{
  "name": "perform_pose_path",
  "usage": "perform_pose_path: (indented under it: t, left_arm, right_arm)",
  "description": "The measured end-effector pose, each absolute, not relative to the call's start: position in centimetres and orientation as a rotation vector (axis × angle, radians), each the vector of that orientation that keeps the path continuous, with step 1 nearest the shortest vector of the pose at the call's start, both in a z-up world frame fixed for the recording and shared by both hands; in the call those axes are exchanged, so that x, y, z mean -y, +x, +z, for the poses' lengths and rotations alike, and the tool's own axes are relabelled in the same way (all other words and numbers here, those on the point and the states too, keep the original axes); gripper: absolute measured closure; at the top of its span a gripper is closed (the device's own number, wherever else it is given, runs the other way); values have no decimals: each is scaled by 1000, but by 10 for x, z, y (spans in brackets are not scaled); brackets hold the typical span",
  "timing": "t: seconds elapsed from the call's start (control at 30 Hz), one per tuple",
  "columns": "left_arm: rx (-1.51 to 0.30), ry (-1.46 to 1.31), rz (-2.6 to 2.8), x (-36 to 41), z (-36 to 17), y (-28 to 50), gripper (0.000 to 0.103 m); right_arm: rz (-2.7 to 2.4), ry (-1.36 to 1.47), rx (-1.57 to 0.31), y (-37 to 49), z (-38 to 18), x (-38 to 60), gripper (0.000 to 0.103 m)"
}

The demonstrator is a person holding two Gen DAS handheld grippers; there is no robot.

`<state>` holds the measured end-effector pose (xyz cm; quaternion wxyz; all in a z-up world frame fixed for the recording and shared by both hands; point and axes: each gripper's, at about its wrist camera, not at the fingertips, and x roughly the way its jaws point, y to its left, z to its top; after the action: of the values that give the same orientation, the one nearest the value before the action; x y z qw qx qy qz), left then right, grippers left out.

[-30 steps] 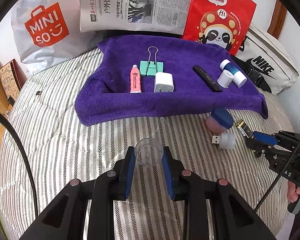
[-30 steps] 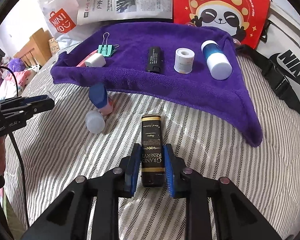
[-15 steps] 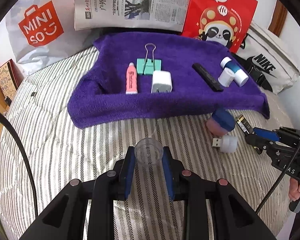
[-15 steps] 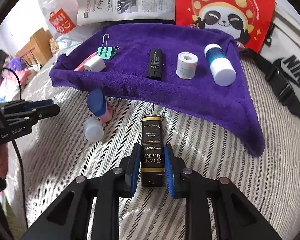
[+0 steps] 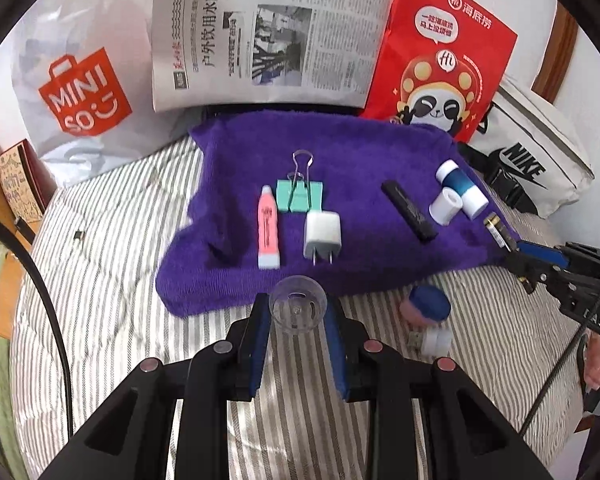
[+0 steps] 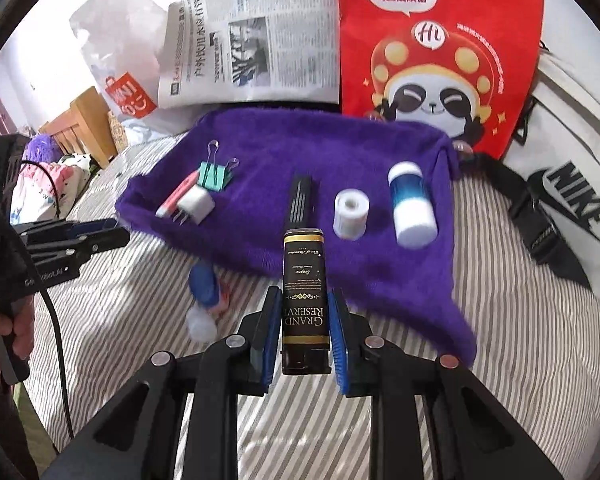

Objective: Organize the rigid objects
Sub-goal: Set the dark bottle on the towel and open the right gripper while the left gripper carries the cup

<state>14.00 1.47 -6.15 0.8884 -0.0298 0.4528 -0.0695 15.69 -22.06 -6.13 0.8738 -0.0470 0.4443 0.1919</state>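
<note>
Left wrist view: left gripper (image 5: 298,322) pinched on a clear plastic cup (image 5: 298,309), mouth toward camera, now right at the near hem of the purple towel (image 5: 364,148); a second ago well short of it over the striped bedsheet (image 5: 108,240). Reads as carry nearly done, release on the towel next. On the towel, counted: 1 pink tube (image 5: 269,228), 1 teal binder clip (image 5: 299,195), 1 white USB charger (image 5: 322,234), 1 black stick (image 5: 409,210), 1 white tape roll (image 5: 445,206), 1 blue-and-white bottle (image 5: 462,186). Off the towel on the sheet: 1 blue-capped pink jar (image 5: 426,310), 1 white USB dongle (image 5: 432,340). Right gripper (image 5: 514,250) at the towel's right corner with a dark bar in it. Right wrist view: right gripper (image 6: 304,330) clamped on a black Grand Reserve box (image 6: 303,280), gold-trimmed tip now over the towel's near edge, just short of the black stick (image 6: 300,200); a second ago fully over the sheet. Same six on the towel here: tube (image 6: 176,196), clip (image 6: 214,174), charger (image 6: 196,204), stick, tape roll (image 6: 351,216), bottle (image 6: 410,204). Jar (image 6: 206,284) and dongle (image 6: 200,324) unplaced on the sheet, so 2 items left after these 2 drops. Left gripper (image 6: 112,232) at left edge, side-on; grip not readable from this angle. Backdrop: 1 newspaper (image 6: 256,56), 1 red panda bag (image 6: 436,52), 1 Miniso bag (image 5: 80,92), 1 Nike bag (image 6: 572,200).
</note>
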Motion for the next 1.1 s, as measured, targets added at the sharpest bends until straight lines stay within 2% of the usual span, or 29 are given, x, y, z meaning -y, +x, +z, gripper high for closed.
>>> perform_pose_path:
  t: [0.5,1.1]
  left_arm:
    - [-934,-61,-161,-14,-55,172,77]
    - [-947,-58,-177,-14,-61,182,77]
  right_arm:
    - [413,-62,-1015,227,-83,201,80]
    - [358,-123,-1046,256,-113,194,80]
